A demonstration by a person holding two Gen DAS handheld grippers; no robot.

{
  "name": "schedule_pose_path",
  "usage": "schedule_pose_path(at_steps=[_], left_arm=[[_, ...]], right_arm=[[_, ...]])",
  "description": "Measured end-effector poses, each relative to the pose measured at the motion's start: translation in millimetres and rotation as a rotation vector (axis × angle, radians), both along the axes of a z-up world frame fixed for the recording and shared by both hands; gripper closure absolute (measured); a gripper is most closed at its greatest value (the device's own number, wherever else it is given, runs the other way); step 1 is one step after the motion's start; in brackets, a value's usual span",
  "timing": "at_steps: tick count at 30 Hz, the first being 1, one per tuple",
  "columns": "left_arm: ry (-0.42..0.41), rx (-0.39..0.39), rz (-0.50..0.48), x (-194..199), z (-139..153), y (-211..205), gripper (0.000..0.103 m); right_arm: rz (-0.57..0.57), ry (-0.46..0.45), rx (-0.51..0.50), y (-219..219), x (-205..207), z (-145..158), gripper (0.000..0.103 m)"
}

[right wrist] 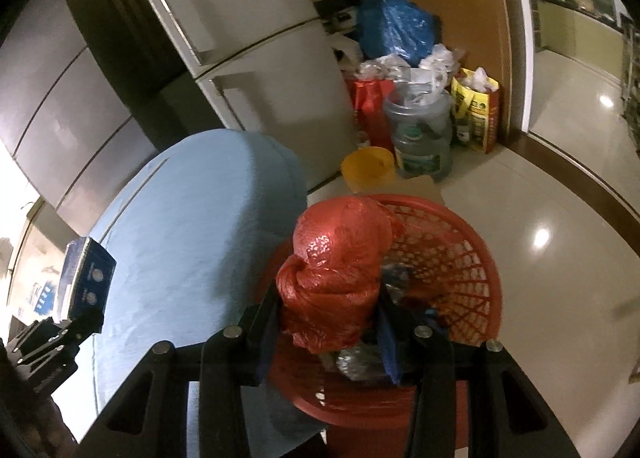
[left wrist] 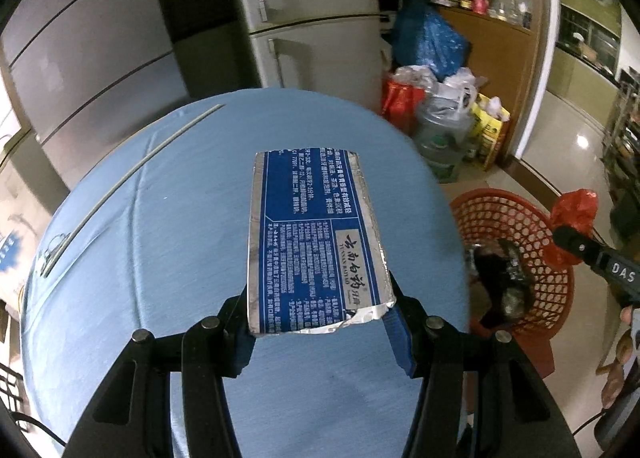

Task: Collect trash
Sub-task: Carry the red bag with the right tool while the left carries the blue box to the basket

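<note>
My left gripper (left wrist: 320, 318) is shut on a flattened blue and silver toothpaste box (left wrist: 316, 242) and holds it above the blue-covered table (left wrist: 168, 218). The box also shows in the right wrist view (right wrist: 86, 282) at the left. My right gripper (right wrist: 328, 322) is shut on a knotted red plastic bag (right wrist: 340, 266) and holds it over the red mesh basket (right wrist: 460, 258). In the left wrist view the basket (left wrist: 516, 226) stands right of the table, with dark trash (left wrist: 500, 278) inside it and the red bag (left wrist: 574, 214) above its right rim.
Two grey fridges (left wrist: 312, 18) stand behind the table. Bags, a large water jug (right wrist: 420, 130) and a yellow tub (right wrist: 368, 168) crowd the floor beyond the basket. A thin stick (left wrist: 132, 174) lies on the table's left side. Tiled floor (right wrist: 560, 198) spreads right.
</note>
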State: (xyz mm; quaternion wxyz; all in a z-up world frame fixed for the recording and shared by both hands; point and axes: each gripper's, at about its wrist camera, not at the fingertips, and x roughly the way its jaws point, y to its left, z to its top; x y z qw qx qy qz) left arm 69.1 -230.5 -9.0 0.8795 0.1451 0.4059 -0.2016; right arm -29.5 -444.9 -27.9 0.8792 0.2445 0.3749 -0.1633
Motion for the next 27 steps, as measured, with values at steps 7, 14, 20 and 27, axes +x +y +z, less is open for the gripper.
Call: schedule_pose_path(at_steps=[7, 14, 20, 27], left_arm=[[0.016, 0.015, -0.026, 2.4, -3.7, -21.3, 0.046], [0.030, 0.028, -0.035, 3.4, -7.0, -27.7, 0.046], [0.038, 0.035, -0.053, 3.6, -9.8, -36.6, 0.046], [0.041, 0.039, -0.081, 4.6, -11.7, -49.4, 0.046]], right_arm=[[-0.017, 0.012, 0.016, -10.6, -2.6, -8.6, 0.057], [-0.021, 0.022, 0.025, -20.1, -0.5, -15.3, 0.057], [-0.031, 0.030, 0.028, -28.6, 1.4, -19.9, 0.057], [-0.035, 0.053, 0.022, -38.7, 5.0, -25.2, 0.057]])
